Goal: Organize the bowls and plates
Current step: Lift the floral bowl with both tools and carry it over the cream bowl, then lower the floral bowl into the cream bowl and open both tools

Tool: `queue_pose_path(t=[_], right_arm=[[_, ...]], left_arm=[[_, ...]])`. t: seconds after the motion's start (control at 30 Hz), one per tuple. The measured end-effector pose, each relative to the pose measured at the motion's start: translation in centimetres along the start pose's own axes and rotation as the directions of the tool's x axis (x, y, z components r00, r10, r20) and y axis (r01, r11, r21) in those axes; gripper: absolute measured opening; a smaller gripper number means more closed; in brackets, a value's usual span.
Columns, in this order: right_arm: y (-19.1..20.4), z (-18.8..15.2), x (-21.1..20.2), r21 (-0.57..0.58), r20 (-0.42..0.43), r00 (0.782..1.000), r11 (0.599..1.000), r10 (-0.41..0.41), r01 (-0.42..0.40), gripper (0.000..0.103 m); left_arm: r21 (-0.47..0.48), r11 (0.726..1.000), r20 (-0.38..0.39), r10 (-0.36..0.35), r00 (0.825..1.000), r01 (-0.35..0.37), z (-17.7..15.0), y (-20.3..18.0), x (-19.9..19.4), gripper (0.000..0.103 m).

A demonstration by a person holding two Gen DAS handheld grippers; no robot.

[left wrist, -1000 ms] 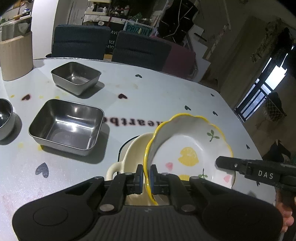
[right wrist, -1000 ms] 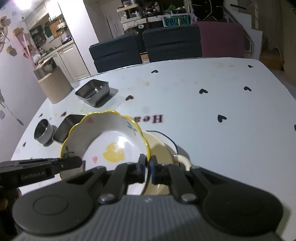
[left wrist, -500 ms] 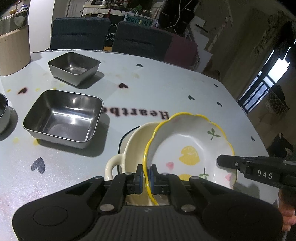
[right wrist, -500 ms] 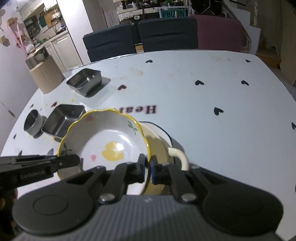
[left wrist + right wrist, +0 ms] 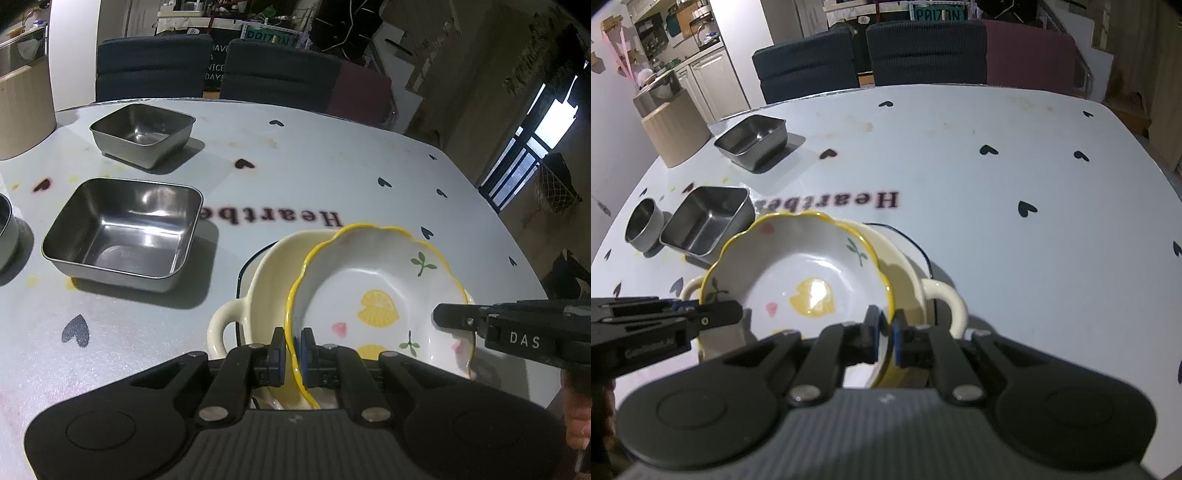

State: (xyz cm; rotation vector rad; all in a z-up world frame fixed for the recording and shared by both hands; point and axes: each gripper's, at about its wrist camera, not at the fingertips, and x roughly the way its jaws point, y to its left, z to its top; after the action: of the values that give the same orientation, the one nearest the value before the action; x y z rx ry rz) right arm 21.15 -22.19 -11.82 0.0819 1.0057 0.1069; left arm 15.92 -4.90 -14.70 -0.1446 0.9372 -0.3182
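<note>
My left gripper (image 5: 291,349) and right gripper (image 5: 886,330) each pinch the scalloped yellow rim of the lemon-print dish (image 5: 373,299), at lower centre in both views. Against 1 second earlier the grip is unchanged; the dish now sits lower and flatter over the cream handled bowl (image 5: 266,273), which shows more. The dish is white with lemons, pink hearts and green leaves, and it overlaps the cream bowl's right side. 2 square steel pans (image 5: 125,229) (image 5: 144,133) stand apart at left. The table (image 5: 369,162), upper right, lies open to its edge.
</note>
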Motion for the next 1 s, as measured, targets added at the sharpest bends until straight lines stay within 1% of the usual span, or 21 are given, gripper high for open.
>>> queue_pose_path(t=[0.6,1.0], right_arm=[[0.7,0.4,1.3,-0.023,-0.028,0.999,1.0,-0.022,0.021,0.009],[1.1,0.5,1.9,-0.023,-0.043,0.999,0.999,-0.032,0.031,0.01]], left_arm=[[0.002,1.0,-0.007,0.009,1.0,-0.009,0.0,0.3,0.3,0.008],[-0.005,1.0,-0.011,0.001,1.0,-0.001,0.0,0.5,0.3,0.009]])
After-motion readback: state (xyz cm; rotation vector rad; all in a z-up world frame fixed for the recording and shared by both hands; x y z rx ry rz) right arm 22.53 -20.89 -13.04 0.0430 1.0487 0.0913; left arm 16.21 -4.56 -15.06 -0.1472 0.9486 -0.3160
